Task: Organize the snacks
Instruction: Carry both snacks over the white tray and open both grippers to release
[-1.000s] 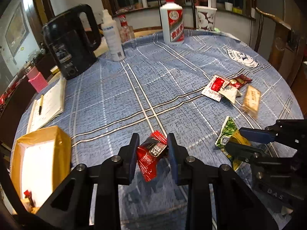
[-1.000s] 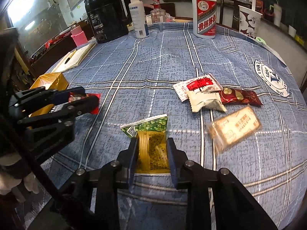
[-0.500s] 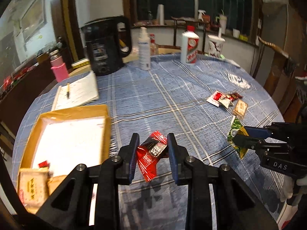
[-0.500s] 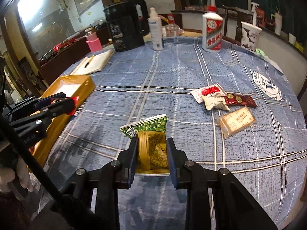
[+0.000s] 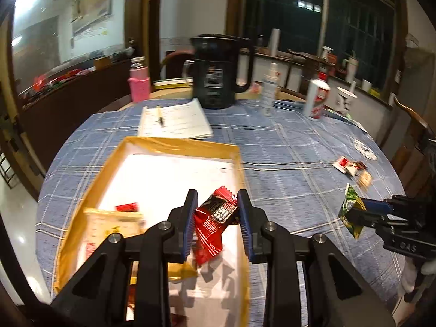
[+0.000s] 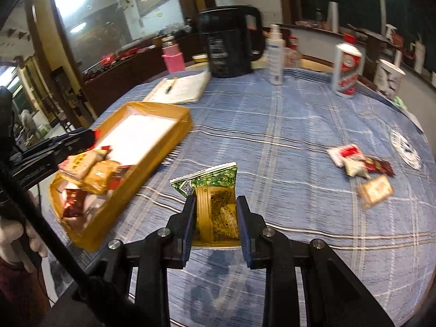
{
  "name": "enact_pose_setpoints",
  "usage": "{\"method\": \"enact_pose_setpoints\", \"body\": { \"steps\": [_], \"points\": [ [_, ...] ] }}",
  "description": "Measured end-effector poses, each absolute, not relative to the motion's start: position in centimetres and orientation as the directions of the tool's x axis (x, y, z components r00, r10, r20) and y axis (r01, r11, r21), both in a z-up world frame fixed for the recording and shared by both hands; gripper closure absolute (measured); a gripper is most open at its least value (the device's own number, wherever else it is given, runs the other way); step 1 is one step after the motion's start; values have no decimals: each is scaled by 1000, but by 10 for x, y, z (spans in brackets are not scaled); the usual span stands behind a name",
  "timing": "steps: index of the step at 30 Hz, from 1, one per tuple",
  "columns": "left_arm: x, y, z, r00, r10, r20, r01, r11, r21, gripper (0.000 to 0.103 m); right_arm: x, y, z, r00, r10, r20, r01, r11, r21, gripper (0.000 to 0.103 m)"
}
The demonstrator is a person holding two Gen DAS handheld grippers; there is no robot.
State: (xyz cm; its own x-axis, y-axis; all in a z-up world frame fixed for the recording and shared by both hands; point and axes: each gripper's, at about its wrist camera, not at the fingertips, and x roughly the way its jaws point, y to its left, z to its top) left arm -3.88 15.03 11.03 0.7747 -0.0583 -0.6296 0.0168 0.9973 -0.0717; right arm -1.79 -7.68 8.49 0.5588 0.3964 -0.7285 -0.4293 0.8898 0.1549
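My left gripper (image 5: 217, 207) is shut on a red snack packet (image 5: 215, 218) and hangs over the yellow box (image 5: 174, 145), near its right wall. Several snacks (image 5: 109, 224) lie in the box's near left part. My right gripper (image 6: 215, 208) is shut on a green and yellow snack packet (image 6: 215, 199), held above the blue checked tablecloth (image 6: 286, 125) to the right of the box (image 6: 174, 111). In the left wrist view this gripper (image 5: 362, 212) shows at the right edge with its packet (image 5: 350, 207). A small cluster of snacks (image 6: 359, 163) lies on the cloth at the right.
At the far side stand a black kettle (image 5: 218, 73), a pink bottle (image 5: 139, 83), a white spray bottle (image 5: 268, 90), a red and white bottle (image 5: 316, 98) and a white cup (image 5: 344, 102). A notebook with a pen (image 5: 174, 121) lies behind the box. A gloved hand (image 6: 19, 239) shows at the left.
Both grippers have swung left and risen with their packets. The left one has come from above the cloth to over the box. The right one now hangs nearer the box.
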Motion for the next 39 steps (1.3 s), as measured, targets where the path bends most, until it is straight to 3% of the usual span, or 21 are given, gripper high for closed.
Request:
{"method": "enact_pose_setpoints", "body": {
  "steps": [10,20,31,39],
  "points": [
    [-53,200,102,835,-22,-550,-18,998,-66,72,-12,9,84,495,486,-721,-547,818,176,75],
    [-67,201,117,878,-114,-464,88,993,-77,72,1,20,76,484,497,-720,-540,818,201,75],
    [-9,236,98,785,25,-619,-103,991,-89,71,0,72,76,461,526,-715,-605,776,180,75],
    [4,245,82,740,69,-669,-148,987,-62,71,9,106,56,454,483,-749,-612,780,132,75]
  ]
}}
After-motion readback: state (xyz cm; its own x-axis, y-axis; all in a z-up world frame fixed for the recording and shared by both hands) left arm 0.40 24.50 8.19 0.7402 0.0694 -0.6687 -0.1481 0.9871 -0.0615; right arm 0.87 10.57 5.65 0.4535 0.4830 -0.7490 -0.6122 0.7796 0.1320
